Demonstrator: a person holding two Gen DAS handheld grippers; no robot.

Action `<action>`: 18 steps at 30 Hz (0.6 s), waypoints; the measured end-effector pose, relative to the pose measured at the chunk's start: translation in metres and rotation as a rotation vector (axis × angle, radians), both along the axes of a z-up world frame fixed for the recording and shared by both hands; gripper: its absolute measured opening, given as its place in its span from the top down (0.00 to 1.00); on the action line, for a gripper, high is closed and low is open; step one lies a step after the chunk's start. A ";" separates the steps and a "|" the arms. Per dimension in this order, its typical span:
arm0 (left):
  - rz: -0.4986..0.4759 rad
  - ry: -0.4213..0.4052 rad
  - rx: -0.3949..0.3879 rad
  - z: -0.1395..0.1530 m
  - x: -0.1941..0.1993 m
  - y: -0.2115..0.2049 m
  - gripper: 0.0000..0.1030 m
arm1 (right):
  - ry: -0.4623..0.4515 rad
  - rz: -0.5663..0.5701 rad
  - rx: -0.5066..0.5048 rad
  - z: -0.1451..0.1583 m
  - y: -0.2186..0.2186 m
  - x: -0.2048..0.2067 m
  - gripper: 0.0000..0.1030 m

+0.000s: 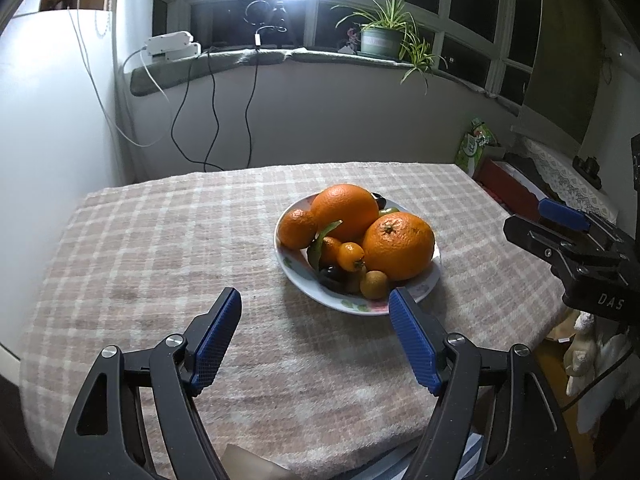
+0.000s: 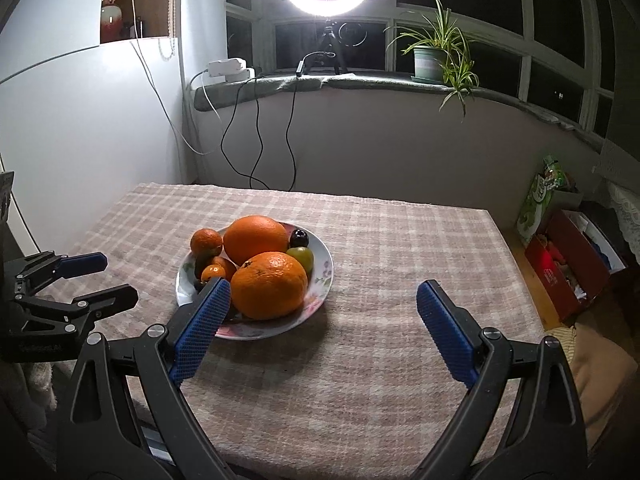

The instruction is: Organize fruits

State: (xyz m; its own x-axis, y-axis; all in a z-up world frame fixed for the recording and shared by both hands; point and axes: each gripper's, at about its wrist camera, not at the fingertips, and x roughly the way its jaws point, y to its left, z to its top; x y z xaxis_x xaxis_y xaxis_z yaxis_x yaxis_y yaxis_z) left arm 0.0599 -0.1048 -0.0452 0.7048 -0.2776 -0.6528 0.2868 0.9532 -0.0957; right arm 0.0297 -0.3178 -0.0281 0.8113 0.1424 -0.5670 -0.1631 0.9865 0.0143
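With every fruit heaped on the flowered plate [image 1: 424,290] mid-table, 2 big oranges [image 1: 398,246] on top, the left gripper [image 1: 314,338] and right gripper [image 2: 322,330] both hung wide and empty short of it, apparently finished.

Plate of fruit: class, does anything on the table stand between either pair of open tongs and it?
Nothing visible does. Only bare checked tablecloth lies between the left tongs, the right tongs and the plate of fruit.
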 end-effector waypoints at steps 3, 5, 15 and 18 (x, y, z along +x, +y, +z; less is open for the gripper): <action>0.006 -0.004 -0.001 0.001 -0.002 0.001 0.26 | 0.004 0.007 -0.002 -0.001 0.002 -0.001 0.07; 0.008 -0.005 -0.003 0.002 -0.003 0.001 0.26 | 0.008 0.016 0.001 -0.001 0.004 -0.003 0.07; 0.011 -0.004 -0.001 0.002 -0.004 0.001 0.26 | 0.012 0.031 0.008 -0.002 0.005 -0.004 0.07; 0.011 -0.006 0.000 0.002 -0.004 0.001 0.26 | 0.013 0.033 0.012 -0.002 0.005 -0.004 0.07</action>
State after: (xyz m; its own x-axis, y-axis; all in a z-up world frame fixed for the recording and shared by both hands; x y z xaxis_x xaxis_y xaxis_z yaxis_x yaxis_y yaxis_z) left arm 0.0563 -0.1042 -0.0436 0.7115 -0.2699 -0.6488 0.2767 0.9563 -0.0943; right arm 0.0259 -0.3125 -0.0304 0.7986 0.1759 -0.5756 -0.1954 0.9803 0.0285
